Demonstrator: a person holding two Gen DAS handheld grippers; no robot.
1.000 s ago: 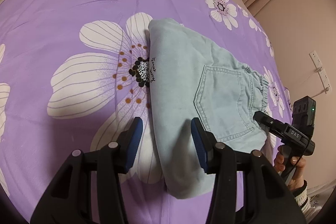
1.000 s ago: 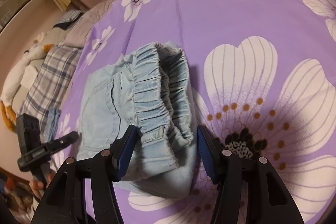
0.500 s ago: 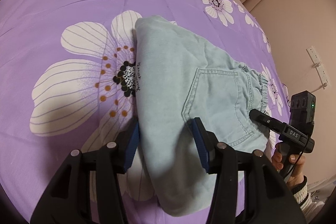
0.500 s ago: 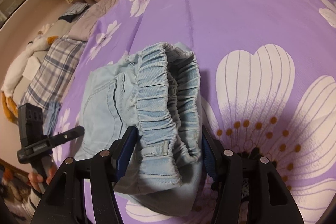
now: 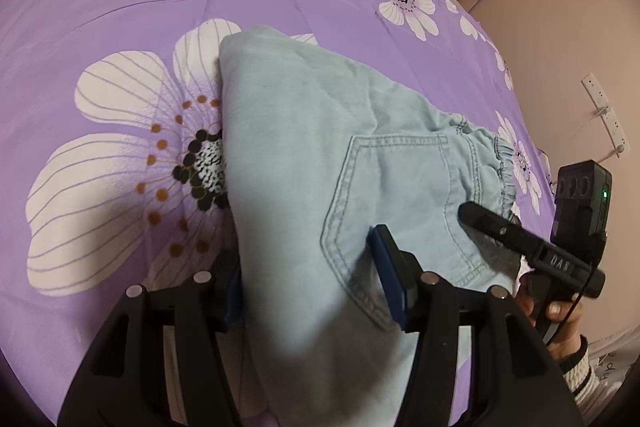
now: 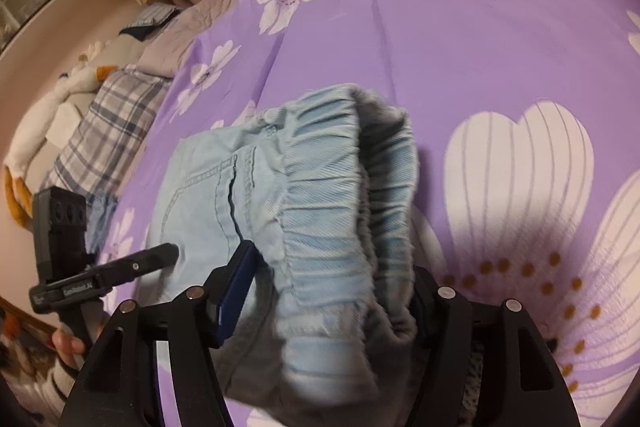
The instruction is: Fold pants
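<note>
Light-blue folded pants (image 5: 320, 163) lying on purple flower bedspread (image 5: 120, 7), L gripper (image 5: 312, 279) wide open w/ fingers either side of pocket end, R gripper (image 6: 332, 287) wide open round stretchy waistband (image 6: 340, 203)

Left wrist view: the left tongs (image 5: 310, 275) straddled the folded pants (image 5: 320, 155); the left pad was mostly hidden behind the denim, so contact could not be confirmed. The pants' near end ran under the tongs' frame and out of sight. Right wrist view: the right tongs (image 6: 332, 291) enclosed the blurred waistband (image 6: 340, 219); the right pad was covered by fabric. The plush toy (image 6: 52, 107) and plaid pillow (image 6: 104, 119) at the bed's (image 6: 480, 47) edge were too distorted to detail.
</note>
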